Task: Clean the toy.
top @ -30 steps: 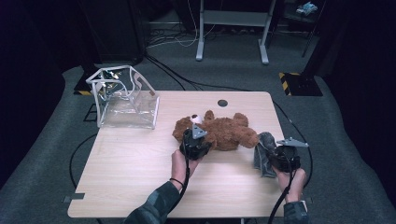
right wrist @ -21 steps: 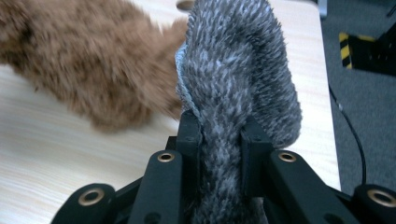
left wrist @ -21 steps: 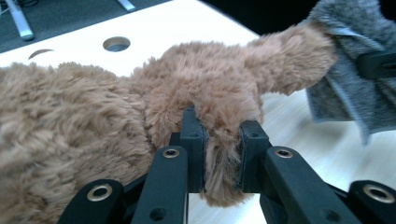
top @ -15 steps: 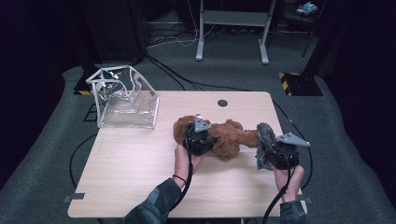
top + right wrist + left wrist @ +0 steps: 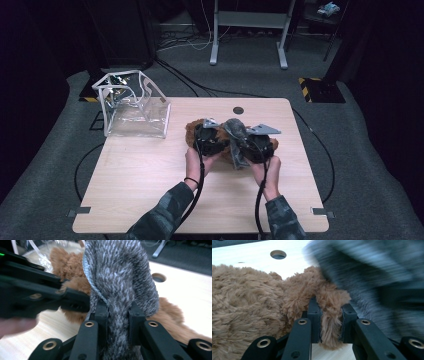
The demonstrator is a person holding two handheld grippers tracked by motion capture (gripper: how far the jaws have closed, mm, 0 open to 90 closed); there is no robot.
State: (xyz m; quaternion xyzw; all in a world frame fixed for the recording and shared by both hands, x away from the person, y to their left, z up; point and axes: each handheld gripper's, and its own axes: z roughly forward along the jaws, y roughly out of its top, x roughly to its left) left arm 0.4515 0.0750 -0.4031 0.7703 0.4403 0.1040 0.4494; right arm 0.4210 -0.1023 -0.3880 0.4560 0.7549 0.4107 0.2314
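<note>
Closest in, two forearms in camo sleeves are seen coming up from 6 o'clock on the wooden table [image 5: 150, 175], one gripper held in each hand.

The left gripper [image 5: 330, 315] is clamped shut on a tuft of the brown teddy bear [image 5: 244, 305]; a limb of fur is pinched tight between the two black jaws, and bare tabletop is seen under it. In the high view the left gripper [image 5: 210, 136] is sat on the bear's left part, just past the table's middle.

The right gripper [image 5: 118, 312] is closed on a grey knitted sock [image 5: 120, 272], which is gripped low down and stands up above the jaws, folded over at the top. In the high view the right gripper [image 5: 252, 145] is right beside the left one at its 3 o'clock, nearly touching, with the sock [image 5: 235, 131] bunched between them over the bear [image 5: 192, 129].

A bit further out, at 12 o'clock from the grippers, a round hole [image 5: 238, 110] is cut in the tabletop.

Up at 10 o'clock, a clear plastic bag [image 5: 134, 107] with white edging is stood open on the table's far left corner, well apart from the bear.
</note>
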